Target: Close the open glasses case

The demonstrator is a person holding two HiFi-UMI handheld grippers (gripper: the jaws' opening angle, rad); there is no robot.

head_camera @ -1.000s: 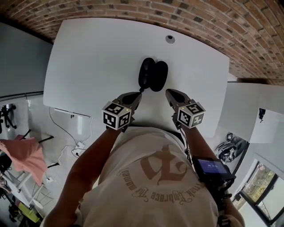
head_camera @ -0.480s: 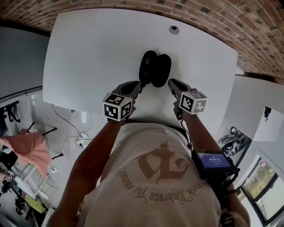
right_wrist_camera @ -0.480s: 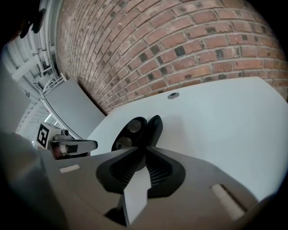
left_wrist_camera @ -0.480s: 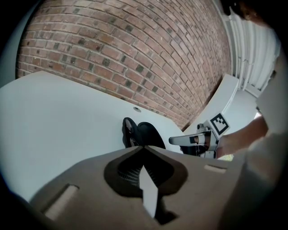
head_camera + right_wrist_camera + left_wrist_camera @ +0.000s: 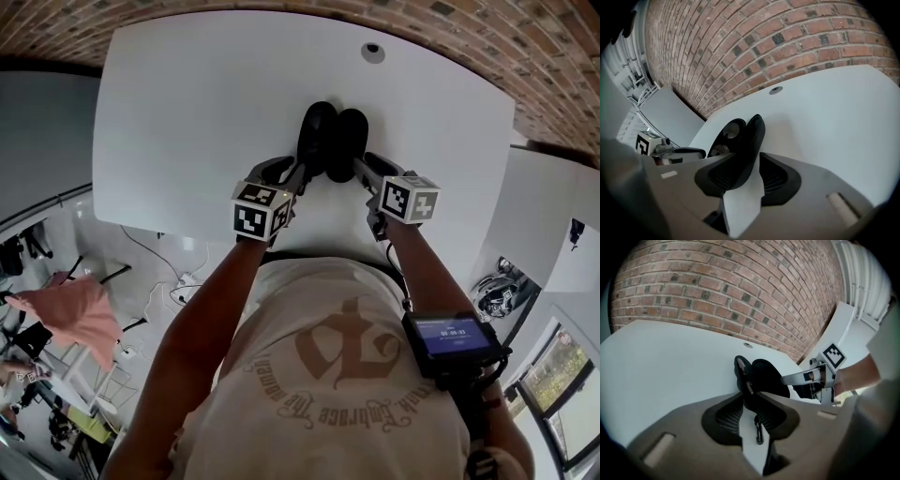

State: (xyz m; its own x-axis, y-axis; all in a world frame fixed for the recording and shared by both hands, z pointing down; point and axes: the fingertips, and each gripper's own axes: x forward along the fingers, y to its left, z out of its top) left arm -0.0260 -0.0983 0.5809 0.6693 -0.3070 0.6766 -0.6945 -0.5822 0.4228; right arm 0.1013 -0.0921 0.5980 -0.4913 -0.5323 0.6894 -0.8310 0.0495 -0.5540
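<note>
The black glasses case [image 5: 330,145] lies open on the white table [image 5: 187,112], its two halves side by side. My left gripper [image 5: 298,173] is at the near end of the left half. In the left gripper view the rim of that half [image 5: 742,376] reaches in between the jaws [image 5: 746,405], which stand apart with table showing in the gap. My right gripper [image 5: 366,161] is at the right half. Its jaws [image 5: 750,164] are opening, and the rim of the right half [image 5: 752,133] stands between them, close against the left pad. A small clip [image 5: 759,430] lies between the left jaws.
A round cable grommet [image 5: 372,52] sits in the table behind the case. A brick wall [image 5: 740,291] runs along the table's far edge. A second white surface [image 5: 539,216] adjoins on the right. Pink cloth [image 5: 66,319] lies on the floor at the left.
Both grippers have moved forward and down from the table's near edge. Their tips now flank the near end of the case instead of hanging short of it.
</note>
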